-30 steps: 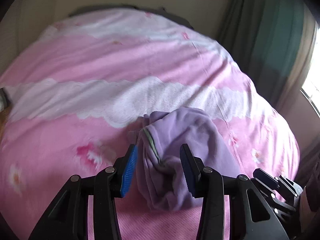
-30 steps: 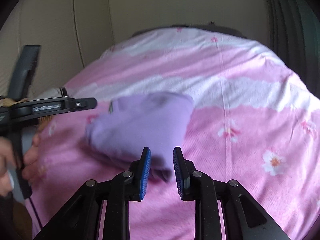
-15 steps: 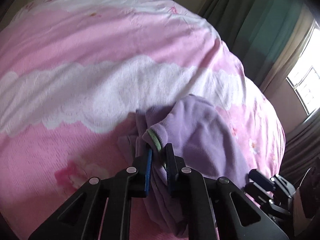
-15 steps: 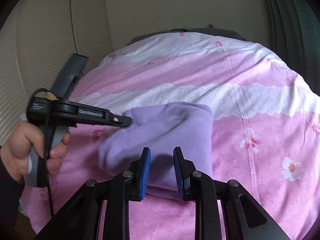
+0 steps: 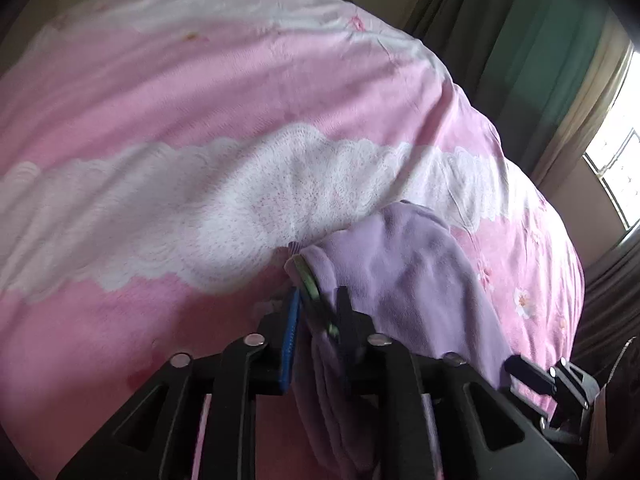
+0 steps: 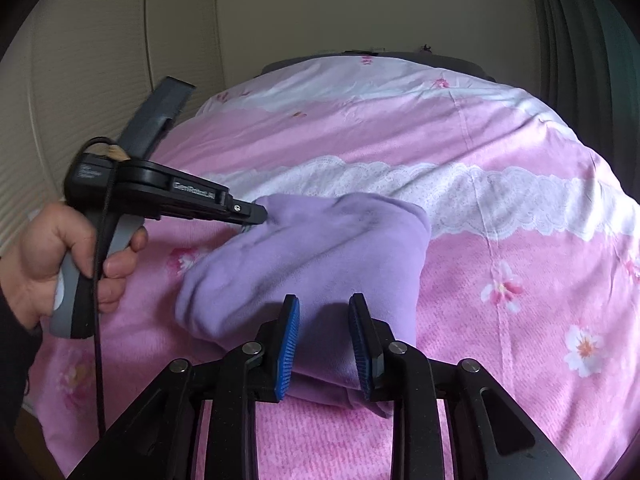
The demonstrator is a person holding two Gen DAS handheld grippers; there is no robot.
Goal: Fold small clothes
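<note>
A small lilac garment (image 6: pixel 320 256) with a green-trimmed edge (image 5: pixel 310 284) lies bunched on the pink bed cover (image 6: pixel 500 168). My left gripper (image 5: pixel 316 312) is shut on that trimmed edge and holds it up off the bed; it also shows in the right wrist view (image 6: pixel 256 214) at the garment's left end. My right gripper (image 6: pixel 325 340) is open, its blue pads on either side of the garment's near end, with cloth between them. The right gripper's tip (image 5: pixel 532 372) shows at the lower right of the left wrist view.
The bed cover (image 5: pixel 200 100) is pink with white lace bands and flower prints. Green curtains (image 5: pixel 540 40) and a bright window (image 5: pixel 616 172) stand to the right. A pale wardrobe door (image 6: pixel 100 60) stands left of the bed. A hand (image 6: pixel 60 256) holds the left gripper.
My left gripper closed on the garment's trimmed edge and lifted it. My right gripper moved forward over the garment's near end and opened wider.
</note>
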